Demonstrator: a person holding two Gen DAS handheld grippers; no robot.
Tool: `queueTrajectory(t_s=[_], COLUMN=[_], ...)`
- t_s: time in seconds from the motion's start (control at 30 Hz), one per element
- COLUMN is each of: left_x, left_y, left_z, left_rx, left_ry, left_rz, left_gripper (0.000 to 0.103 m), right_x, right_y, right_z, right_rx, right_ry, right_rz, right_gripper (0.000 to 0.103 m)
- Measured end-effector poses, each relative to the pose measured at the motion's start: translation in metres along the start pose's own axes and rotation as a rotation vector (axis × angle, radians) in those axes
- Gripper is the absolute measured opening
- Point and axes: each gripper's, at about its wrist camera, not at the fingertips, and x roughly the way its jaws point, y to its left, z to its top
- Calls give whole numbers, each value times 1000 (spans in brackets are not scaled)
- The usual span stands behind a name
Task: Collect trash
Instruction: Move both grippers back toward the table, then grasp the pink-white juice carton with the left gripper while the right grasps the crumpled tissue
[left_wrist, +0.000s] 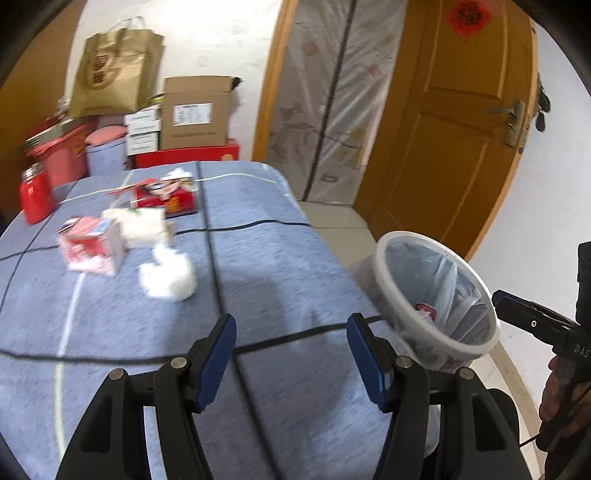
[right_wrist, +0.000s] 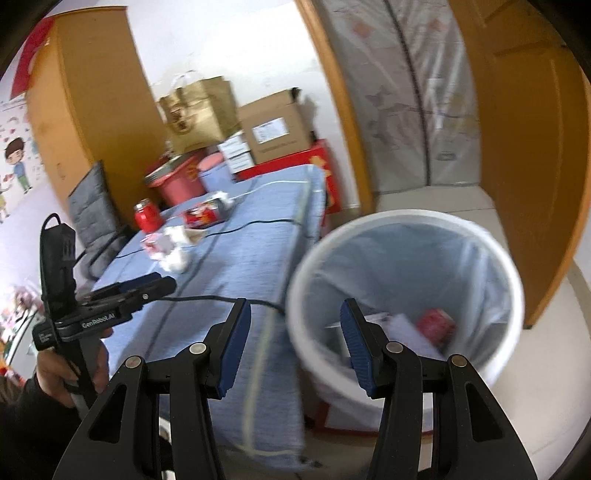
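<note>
A crumpled white tissue (left_wrist: 168, 275) lies on the blue tablecloth (left_wrist: 266, 266), with a red-and-white carton (left_wrist: 90, 245) and a white wrapped packet (left_wrist: 142, 225) just behind it. My left gripper (left_wrist: 291, 332) hovers open and empty over the cloth, short of the tissue. A white bin (left_wrist: 432, 295) with a clear liner stands off the table's right edge and holds red and white rubbish (right_wrist: 436, 325). My right gripper (right_wrist: 295, 321) is open and empty, at the near rim of the bin (right_wrist: 406, 291). The left gripper (right_wrist: 147, 286) also shows in the right wrist view.
A red tissue box (left_wrist: 166, 197) and a red jar (left_wrist: 35, 194) stand farther back on the table. Cardboard boxes (left_wrist: 195, 114), a paper bag (left_wrist: 114, 74) and red tubs are stacked behind it. An orange door (left_wrist: 454, 122) and a plastic curtain (left_wrist: 332, 103) lie to the right.
</note>
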Motion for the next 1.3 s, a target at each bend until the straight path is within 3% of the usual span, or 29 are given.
queueTrajectory(t_s=[0.3, 0.4, 0.6, 0.9, 1.3], left_x=[-29, -36, -50, -80, -52], left_y=[41, 51, 54, 65, 119], left_z=[-9, -9, -9, -11, -4], left_rx=[-89, -111, -124, -127, -141], left_ry=[-16, -22, -34, -54, -46], left_rz=[53, 61, 55, 111, 123], left_gripper=[62, 62, 62, 62, 64], right_x=[11, 12, 14, 12, 90], right_y=[31, 43, 62, 85, 126], right_z=[4, 5, 3, 1, 5], right_rx=[-17, -39, -68, -73, -111], right_ry=[23, 22, 61, 59, 161], right_rz=[58, 64, 82, 115, 137], right_gripper=[53, 59, 60, 59, 47])
